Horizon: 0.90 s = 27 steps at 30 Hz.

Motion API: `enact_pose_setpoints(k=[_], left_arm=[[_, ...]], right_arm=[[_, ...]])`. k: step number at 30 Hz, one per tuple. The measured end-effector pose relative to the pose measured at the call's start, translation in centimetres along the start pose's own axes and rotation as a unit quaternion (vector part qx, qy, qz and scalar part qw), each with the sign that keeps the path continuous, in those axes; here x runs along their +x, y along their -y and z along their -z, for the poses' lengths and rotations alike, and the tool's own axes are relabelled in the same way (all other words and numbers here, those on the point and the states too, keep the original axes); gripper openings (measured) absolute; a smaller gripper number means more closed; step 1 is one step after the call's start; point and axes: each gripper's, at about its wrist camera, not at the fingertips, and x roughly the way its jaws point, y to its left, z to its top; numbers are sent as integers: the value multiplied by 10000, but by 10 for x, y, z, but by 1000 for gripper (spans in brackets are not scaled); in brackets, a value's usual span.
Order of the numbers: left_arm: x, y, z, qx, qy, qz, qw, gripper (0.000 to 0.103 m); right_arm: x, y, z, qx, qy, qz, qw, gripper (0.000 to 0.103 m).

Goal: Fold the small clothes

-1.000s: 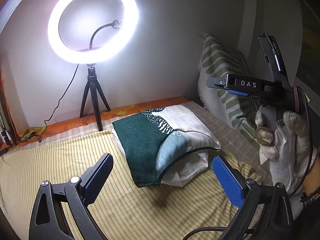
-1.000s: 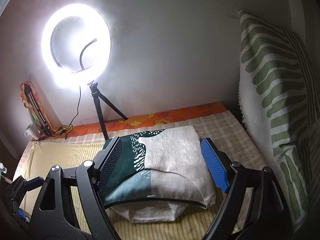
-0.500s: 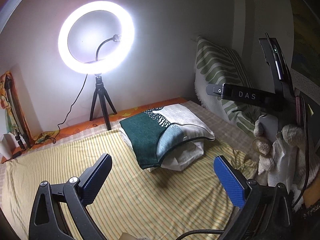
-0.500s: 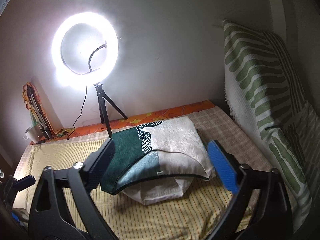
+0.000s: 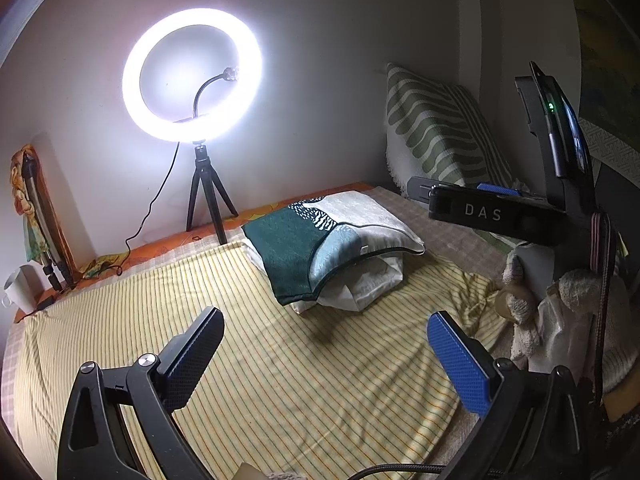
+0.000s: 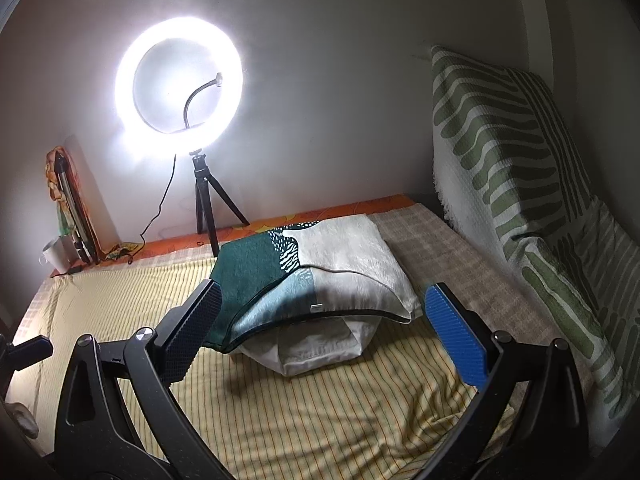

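A folded green, teal and white cloth (image 5: 316, 240) (image 6: 280, 276) with dark trim lies on top of a folded white piece (image 5: 360, 286) (image 6: 320, 346), on the yellow striped sheet (image 5: 160, 300). My left gripper (image 5: 326, 360) is open and empty, hovering over bare sheet in front of the pile. My right gripper (image 6: 326, 332) is open wide with nothing gripped; its fingers frame the pile's near edge without touching it. In the left wrist view the right gripper's black body (image 5: 484, 212) shows at the right, held by a gloved hand (image 5: 560, 312).
A lit ring light on a small tripod (image 5: 192, 76) (image 6: 178, 80) stands at the wall behind the pile, its cable trailing left. A green-striped pillow (image 5: 436, 136) (image 6: 512, 160) leans at the right. A white mug (image 5: 20, 284) (image 6: 56, 254) sits at the far left.
Both grippers have drawn back from the pile, which now sits farther off. The right jaws, earlier straddling the cloth closely, have widened. The pile itself has not moved.
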Motion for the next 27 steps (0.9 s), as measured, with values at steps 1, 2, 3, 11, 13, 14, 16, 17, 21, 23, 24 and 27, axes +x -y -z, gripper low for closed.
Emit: enact_pose_setpoints(k=[1, 2, 3, 11, 13, 14, 16, 17, 21, 23, 24, 27], left_arm=[[-1, 1, 1, -6, -5, -3, 10000, 103], [-1, 1, 2, -14, -10, -14, 10000, 103], [-1, 2, 3, -31, -25, -40, 10000, 103], [-3, 1, 9, -101, -121, -127, 9998, 103], [-4, 1, 10, -108, -124, -121, 9998, 103], [-4, 0, 10, -110, -121, -122, 9998, 103], [-6, 0, 11, -127, -98, -132, 9998, 103], [-6, -1, 11, -136, -91, -138, 9998, 103], [-8, -4, 12, -166, -72, -209, 9996, 103], [-8, -4, 13, -139, -61, -286, 9995, 103], [-9, -4, 13, -137, -46, -319, 9994, 103], [-10, -6, 14, -150, 3, -357, 9993, 103]], right_arm=[[-1, 1, 1, 45, 0, -8, 10000, 103], [-1, 3, 2, 105, 2, -27, 9999, 103], [-2, 5, 2, 164, 4, -41, 9999, 103], [-3, 9, 8, 357, -19, -65, 9993, 103], [-4, 9, 9, 359, -17, -70, 9993, 103], [-4, 8, 9, 352, -13, -76, 9993, 103], [-4, 6, 10, 319, -7, -80, 9995, 103], [-3, 5, 10, 294, -14, -80, 9995, 103], [-2, 3, 12, 260, -41, -93, 9996, 103], [-1, 3, 12, 268, -51, -97, 9996, 103], [-1, 3, 12, 269, -48, -104, 9996, 103], [1, 2, 13, 263, -55, -109, 9996, 103]])
